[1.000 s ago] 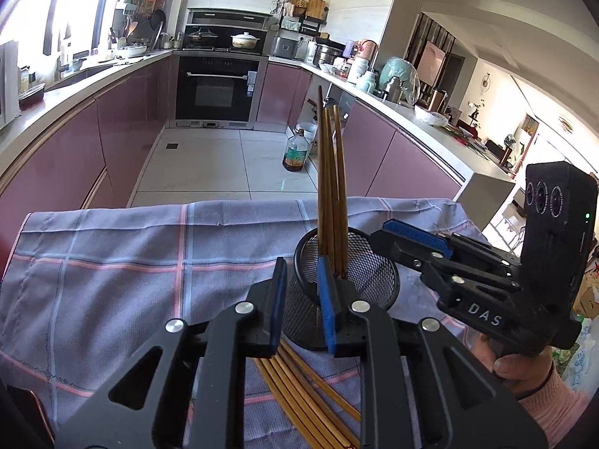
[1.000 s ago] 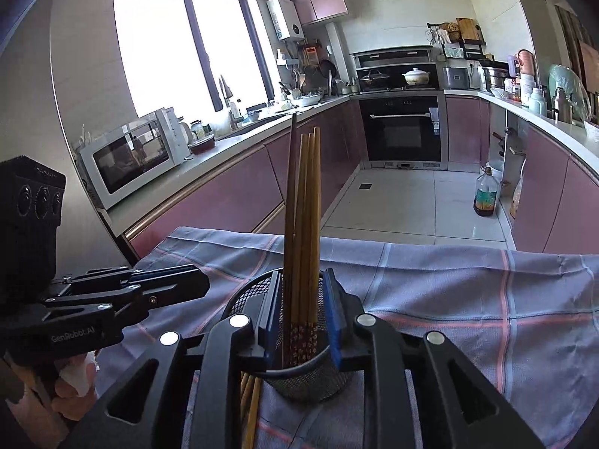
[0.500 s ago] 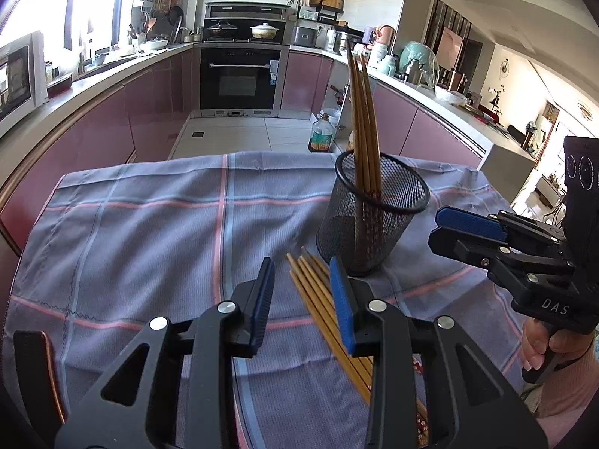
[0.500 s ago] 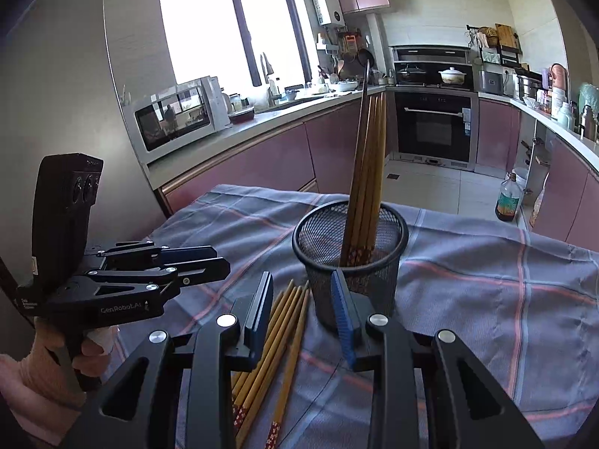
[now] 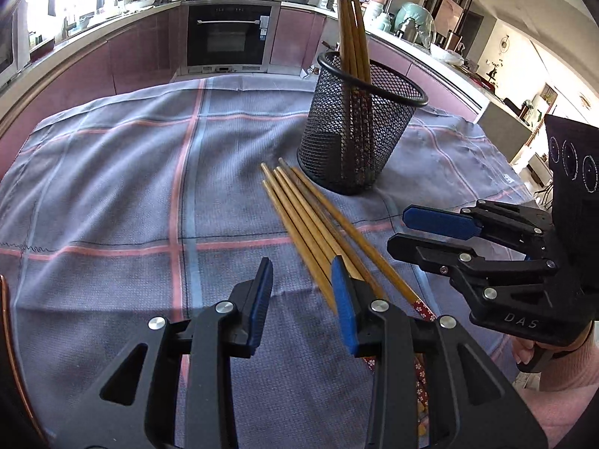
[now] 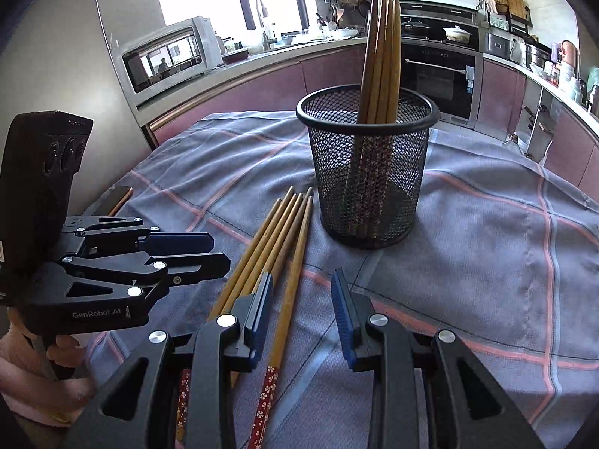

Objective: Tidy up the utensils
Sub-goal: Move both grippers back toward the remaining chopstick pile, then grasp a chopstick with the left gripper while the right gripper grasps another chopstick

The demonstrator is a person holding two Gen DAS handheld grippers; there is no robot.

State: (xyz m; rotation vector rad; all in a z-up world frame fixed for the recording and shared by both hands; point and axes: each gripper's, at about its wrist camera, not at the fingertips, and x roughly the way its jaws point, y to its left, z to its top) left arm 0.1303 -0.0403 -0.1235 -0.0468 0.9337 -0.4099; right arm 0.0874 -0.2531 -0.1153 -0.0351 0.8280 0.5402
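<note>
1. Right now the left gripper [image 5: 301, 299] hangs low over the checked tablecloth [image 5: 112, 187], jaws partly apart with only cloth between them; its right pad sits just beside the loose chopsticks [image 5: 310, 224] without pinching any

2. Likewise the right gripper [image 6: 303, 310] stands partly apart and holds nothing; one chopstick of the bundle [image 6: 277, 247] runs under the gap between its pads, apparently lined up for a pick

3. Those loose chopsticks lie flat in a fan on the cloth, tips pointing toward the black mesh holder [image 6: 368, 172], just beside its base

4. Several chopsticks [image 6: 382, 56] already stand in the holder, leaning against its rim, so the job looks partly done

5. Both grippers tilt downward at the bundle, probably to lift the next pair into the holder
</note>
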